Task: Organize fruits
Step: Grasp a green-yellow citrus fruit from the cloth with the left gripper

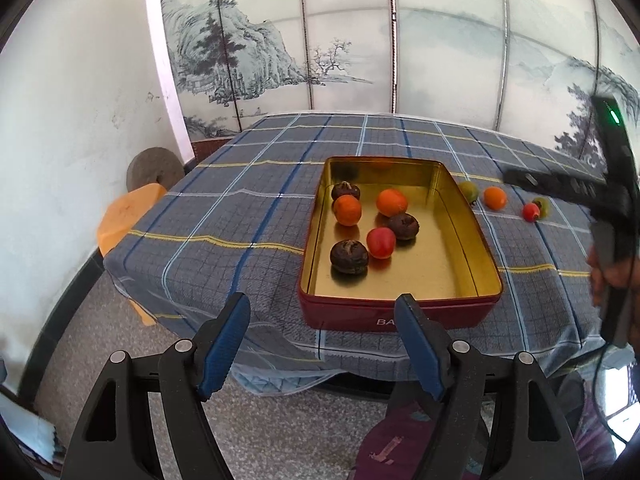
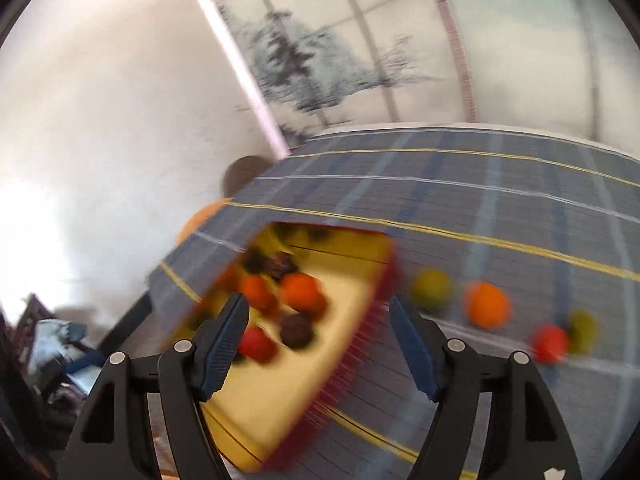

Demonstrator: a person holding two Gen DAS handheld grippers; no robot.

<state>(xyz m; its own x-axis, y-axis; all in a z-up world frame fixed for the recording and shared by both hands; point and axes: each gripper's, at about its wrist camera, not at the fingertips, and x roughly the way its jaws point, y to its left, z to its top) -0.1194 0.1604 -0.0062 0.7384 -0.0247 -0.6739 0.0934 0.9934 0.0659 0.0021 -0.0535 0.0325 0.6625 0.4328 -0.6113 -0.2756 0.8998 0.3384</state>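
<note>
A red tin with a gold inside (image 1: 460,216) sits on the checked tablecloth (image 1: 240,220). It holds two orange fruits (image 1: 347,210), a red one (image 1: 381,242) and three dark brown ones (image 1: 349,256). To its right on the cloth lie a green fruit (image 1: 469,190), an orange one (image 1: 495,198), a red one (image 1: 531,212) and another green one (image 1: 542,205). My left gripper (image 1: 322,308) is open and empty, off the table's near edge. My right gripper (image 2: 318,312) is open and empty above the tin (image 2: 360,312); its view is blurred. The loose fruits (image 2: 486,304) lie to its right.
An orange stool (image 1: 128,216) and a round grey stone (image 1: 154,168) stand left of the table by the white wall. A painted folding screen (image 1: 360,40) stands behind the table. The right hand-held gripper's body (image 1: 580,188) hangs over the table's right side.
</note>
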